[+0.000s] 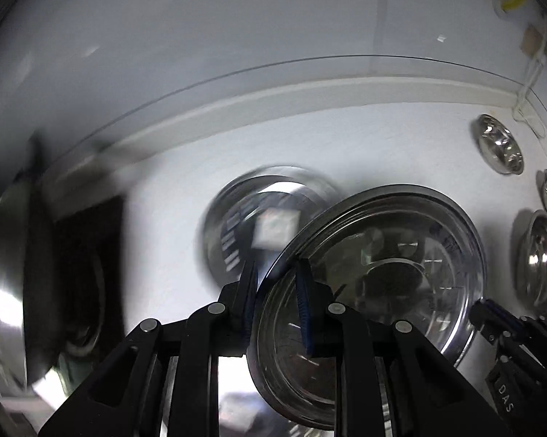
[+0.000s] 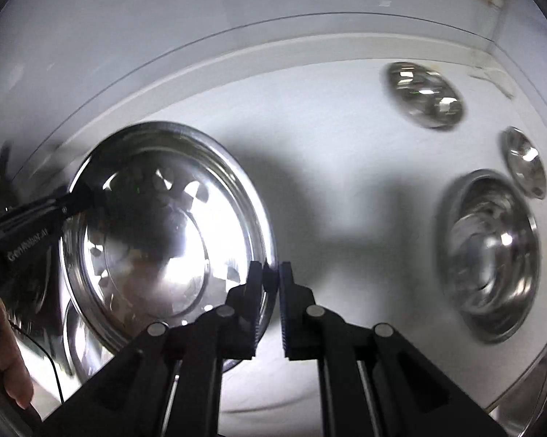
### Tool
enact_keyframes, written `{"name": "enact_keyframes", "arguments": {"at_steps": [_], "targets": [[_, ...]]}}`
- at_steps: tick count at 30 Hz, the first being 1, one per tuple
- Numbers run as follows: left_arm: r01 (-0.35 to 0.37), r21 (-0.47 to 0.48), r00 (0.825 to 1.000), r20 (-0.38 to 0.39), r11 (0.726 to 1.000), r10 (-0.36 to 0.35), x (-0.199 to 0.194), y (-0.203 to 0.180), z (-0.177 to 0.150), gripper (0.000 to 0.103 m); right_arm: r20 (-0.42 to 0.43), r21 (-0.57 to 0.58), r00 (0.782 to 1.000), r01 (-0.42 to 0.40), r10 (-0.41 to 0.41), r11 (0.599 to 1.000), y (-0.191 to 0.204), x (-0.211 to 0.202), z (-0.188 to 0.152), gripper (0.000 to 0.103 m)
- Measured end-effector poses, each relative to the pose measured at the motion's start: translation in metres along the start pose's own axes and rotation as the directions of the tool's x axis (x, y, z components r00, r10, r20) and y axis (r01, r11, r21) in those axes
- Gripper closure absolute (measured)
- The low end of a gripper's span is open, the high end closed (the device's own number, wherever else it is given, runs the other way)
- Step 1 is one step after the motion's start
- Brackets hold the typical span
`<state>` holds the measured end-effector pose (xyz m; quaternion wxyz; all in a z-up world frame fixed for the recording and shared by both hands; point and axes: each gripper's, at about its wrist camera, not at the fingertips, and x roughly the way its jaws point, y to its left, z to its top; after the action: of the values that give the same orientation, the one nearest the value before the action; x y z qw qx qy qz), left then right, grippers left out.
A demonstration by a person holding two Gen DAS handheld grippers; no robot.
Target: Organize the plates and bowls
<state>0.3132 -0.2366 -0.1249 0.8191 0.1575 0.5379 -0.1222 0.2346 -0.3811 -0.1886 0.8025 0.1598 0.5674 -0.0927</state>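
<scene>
the large steel plate [image 2: 164, 240] is held off the white desk [image 2: 346, 153] between two claws. the left claw [image 1: 275, 273] pinches its left rim; the right claw [image 2: 271, 276] is pressed onto the opposite rim. judged: thin polished steel, light, stiff, slippery, not fragile; the rolled rim is the only sound hold, and two opposed grips suit it. count, left to right of the right claw: one held plate, one large bowl [image 2: 492, 255], two small dishes [image 2: 424, 96] beyond it. a further dish [image 1: 266, 225] lies past the left claw, blurred.
</scene>
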Motion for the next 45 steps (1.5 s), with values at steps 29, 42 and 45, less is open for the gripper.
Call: {"name": "enact_keyframes", "arguments": {"at_steps": [29,42,45], "targets": [[-0.103,-0.159,0.963,-0.264,0.982,0.058,0.068,0.121,-0.149,0.089,-0.225,-0.266,0.974,-0.094,0.033,0.960,0.139,0.077,-0.076,0.091],[0.055,-0.223,0.987,-0.134,0.973,-0.086,0.019,0.117,-0.092,0.049,-0.068,-0.149,0.991,-0.120,0.111,0.981,0.097,0.030,-0.018,0.060],[0.096,-0.221,0.986,-0.113,0.970,-0.123,0.026,0.104,-0.055,0.049,-0.025,-0.085,0.994,-0.104,0.102,0.991,0.076,0.030,0.013,0.060]]}}
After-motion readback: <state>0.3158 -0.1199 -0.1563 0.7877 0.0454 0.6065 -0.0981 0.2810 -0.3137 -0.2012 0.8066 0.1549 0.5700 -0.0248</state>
